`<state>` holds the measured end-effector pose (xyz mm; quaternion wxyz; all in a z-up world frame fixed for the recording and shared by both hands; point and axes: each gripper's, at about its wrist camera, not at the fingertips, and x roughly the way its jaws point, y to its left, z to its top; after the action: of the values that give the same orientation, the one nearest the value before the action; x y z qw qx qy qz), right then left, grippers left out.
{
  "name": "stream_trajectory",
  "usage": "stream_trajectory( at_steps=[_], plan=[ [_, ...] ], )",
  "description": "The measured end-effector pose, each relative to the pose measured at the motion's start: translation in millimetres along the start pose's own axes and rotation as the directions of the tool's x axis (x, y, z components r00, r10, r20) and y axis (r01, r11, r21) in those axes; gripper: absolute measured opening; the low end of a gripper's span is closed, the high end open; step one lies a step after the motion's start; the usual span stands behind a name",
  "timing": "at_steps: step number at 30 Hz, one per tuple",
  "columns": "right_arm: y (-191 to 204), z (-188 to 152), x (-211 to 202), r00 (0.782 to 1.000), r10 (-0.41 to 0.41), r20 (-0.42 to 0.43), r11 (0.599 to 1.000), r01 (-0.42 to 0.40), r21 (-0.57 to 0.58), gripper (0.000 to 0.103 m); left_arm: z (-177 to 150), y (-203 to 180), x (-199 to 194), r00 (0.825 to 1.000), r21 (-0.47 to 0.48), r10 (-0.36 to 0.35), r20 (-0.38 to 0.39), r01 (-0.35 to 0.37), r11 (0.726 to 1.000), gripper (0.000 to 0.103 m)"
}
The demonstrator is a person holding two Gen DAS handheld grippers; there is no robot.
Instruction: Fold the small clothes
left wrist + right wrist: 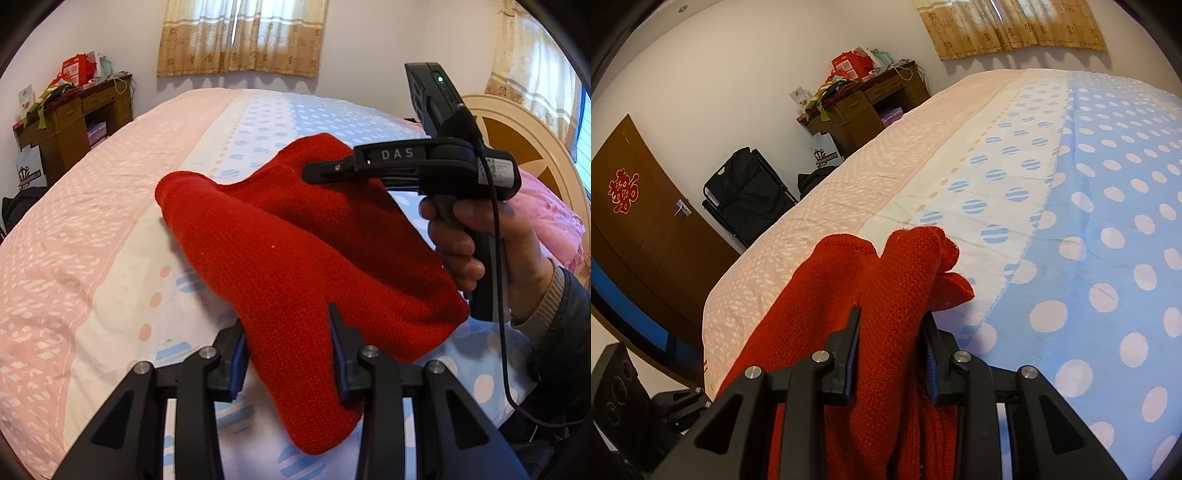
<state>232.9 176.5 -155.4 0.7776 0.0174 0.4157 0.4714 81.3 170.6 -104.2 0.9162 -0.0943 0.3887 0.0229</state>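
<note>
Between both claws, above the bedspread (110, 258): red knit garment (295, 266), bunched and lifted. Left gripper (288, 354) clamps its near edge, jaws narrow on the fabric. Right gripper (890, 350) pinches a thick fold of the knit; far end droops ahead of its fingertips. Desk (864, 107) beyond.

The bed (1089, 206) lies bare beyond the red knit (295, 251), open to the left and far side. On the right, the right hand-held gripper (332, 168) and headboard (517, 136) crowd the way.
</note>
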Motion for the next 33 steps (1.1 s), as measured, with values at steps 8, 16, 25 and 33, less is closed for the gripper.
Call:
stream_trajectory(
  at_steps=[8, 16, 25, 33],
  plan=[
    [-11.1, -0.7, 9.3, 1.000, -0.019, -0.018, 1.000, 0.020, 0.024, 0.029, -10.1, 2.2, 1.2, 1.000, -0.012, 0.003, -0.006, -0.003, 1.000, 0.038],
    [-22.5, -5.4, 16.2, 0.999, -0.032, -0.037, 0.998, 0.034, 0.052, 0.029, -16.1, 5.1, 5.3, 1.000, -0.024, 0.012, -0.014, -0.012, 1.000, 0.038],
    [-28.5, -8.6, 21.7, 0.998, -0.045, -0.050, 0.997, 0.048, 0.068, 0.030, -18.2, 5.1, 5.7, 1.000, -0.023, 0.017, -0.012, -0.018, 1.000, 0.039],
    [-34.3, -11.3, 26.2, 0.997, -0.055, -0.060, 0.995, 0.059, 0.080, 0.030, -20.0, 8.1, 5.5, 1.000, -0.036, 0.011, -0.013, -0.012, 0.999, 0.041]
  ],
)
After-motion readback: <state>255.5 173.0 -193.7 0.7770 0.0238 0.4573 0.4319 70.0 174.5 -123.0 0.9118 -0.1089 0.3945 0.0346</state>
